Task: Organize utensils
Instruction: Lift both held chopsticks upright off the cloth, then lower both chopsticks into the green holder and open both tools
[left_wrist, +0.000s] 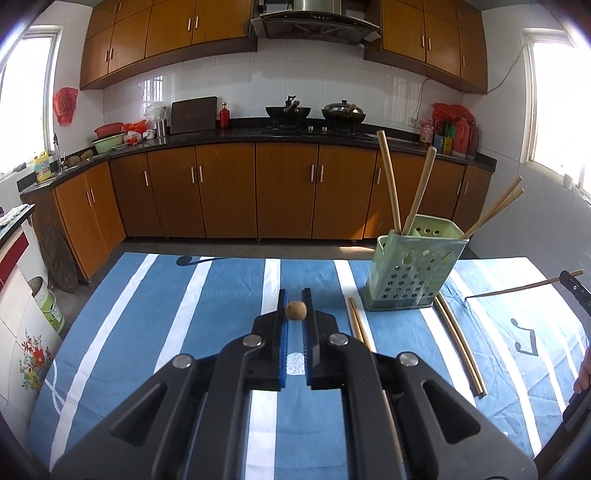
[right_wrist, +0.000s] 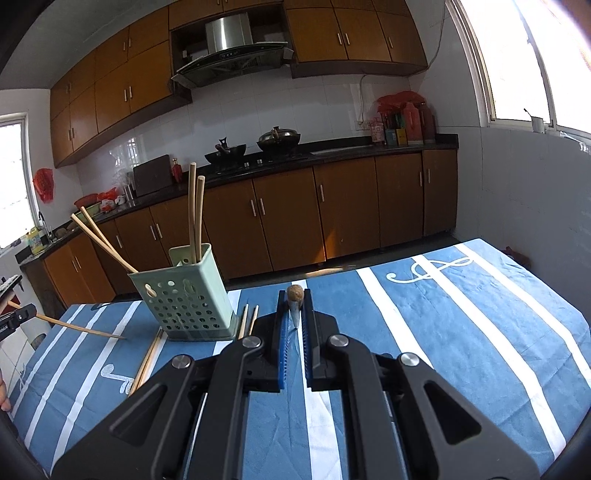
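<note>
A green perforated utensil holder (left_wrist: 413, 266) stands on the blue striped tablecloth (left_wrist: 166, 314) and holds several chopsticks. It also shows in the right wrist view (right_wrist: 184, 295). My left gripper (left_wrist: 295, 299) is shut on a chopstick (left_wrist: 295, 310), seen end-on between the fingertips, left of the holder. My right gripper (right_wrist: 295, 299) is shut on a chopstick (right_wrist: 295, 293), seen end-on, right of the holder. Each gripper with its chopstick shows at the edge of the other's view: the right one (left_wrist: 517, 288) and the left one (right_wrist: 74, 326).
Loose chopsticks lie on the cloth beside the holder: a pair at its left (left_wrist: 358, 325) and a pair at its right (left_wrist: 460, 350). Kitchen cabinets and a counter with woks (left_wrist: 288, 110) stand beyond the table.
</note>
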